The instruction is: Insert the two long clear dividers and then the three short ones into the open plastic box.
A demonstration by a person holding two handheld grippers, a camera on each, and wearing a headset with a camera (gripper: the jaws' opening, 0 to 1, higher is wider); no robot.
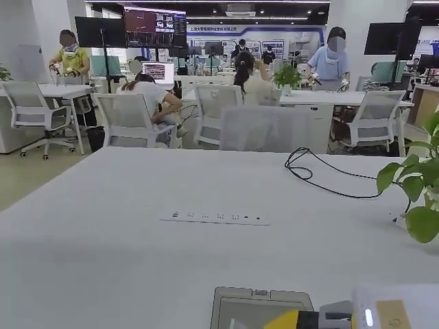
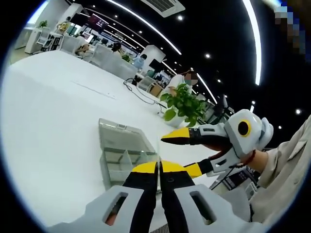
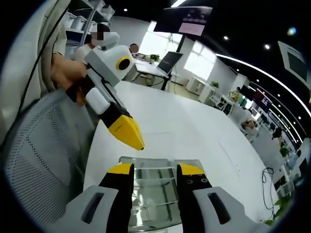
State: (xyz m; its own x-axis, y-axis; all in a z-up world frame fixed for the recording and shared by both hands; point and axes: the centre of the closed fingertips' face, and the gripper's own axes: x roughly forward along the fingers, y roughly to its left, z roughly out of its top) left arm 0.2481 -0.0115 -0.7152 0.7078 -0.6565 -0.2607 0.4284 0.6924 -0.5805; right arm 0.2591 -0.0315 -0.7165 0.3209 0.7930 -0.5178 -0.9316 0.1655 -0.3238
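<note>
The clear plastic box (image 2: 121, 150) lies open on the white table (image 2: 43, 111), and clear partition walls stand inside it. My left gripper (image 2: 158, 167) hovers above the box's near end, jaws shut with nothing between them. My right gripper (image 2: 177, 153) comes in from the right, open, above the same end. In the right gripper view the box (image 3: 153, 189) sits under my open right gripper (image 3: 154, 170), and the shut left gripper (image 3: 131, 133) points down at it from the left. In the head view the box's far edge (image 1: 260, 298) and a gripper's yellow tip (image 1: 291, 319) show at the bottom.
A flush power strip (image 1: 216, 218) sits mid-table and a black cable (image 1: 322, 175) loops at the far right. A leafy plant (image 1: 415, 185) stands at the right edge. A mesh office chair (image 3: 43, 150) is close by. People work at desks beyond.
</note>
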